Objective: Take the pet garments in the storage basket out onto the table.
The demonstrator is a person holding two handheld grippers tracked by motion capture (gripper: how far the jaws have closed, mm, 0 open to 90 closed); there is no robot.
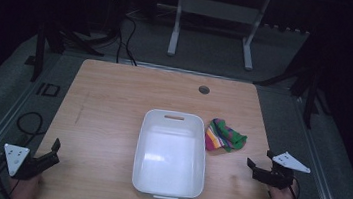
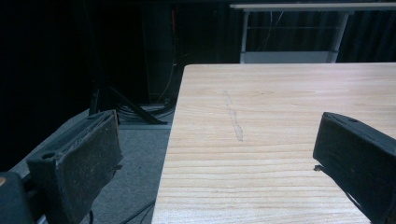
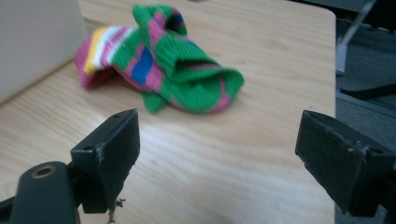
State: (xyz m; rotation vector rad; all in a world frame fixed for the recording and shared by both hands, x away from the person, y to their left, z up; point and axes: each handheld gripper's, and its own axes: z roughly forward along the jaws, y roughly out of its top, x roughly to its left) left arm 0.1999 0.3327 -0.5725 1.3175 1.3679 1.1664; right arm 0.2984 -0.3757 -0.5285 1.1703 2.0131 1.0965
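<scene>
A white plastic bin (image 1: pixel 170 154) sits on the wooden table (image 1: pixel 109 102), near its front middle. A crumpled striped sock (image 1: pixel 224 135), green, pink, blue and yellow, lies just right of the bin. In the right gripper view the sock (image 3: pixel 168 60) lies a short way ahead of the jaws, beside the bin's wall (image 3: pixel 32 42). My right gripper (image 1: pixel 260 159) hovers open at the table's front right. My left gripper (image 1: pixel 53 151) is open at the front left corner, straddling the table's left edge, with nothing between its fingers.
A round cable hole (image 1: pixel 204 89) is in the table's far side. A second table's white legs (image 1: pixel 212 33) stand behind. Cables (image 1: pixel 26 122) lie on the grey floor at left. Dark stands flank the table on both sides.
</scene>
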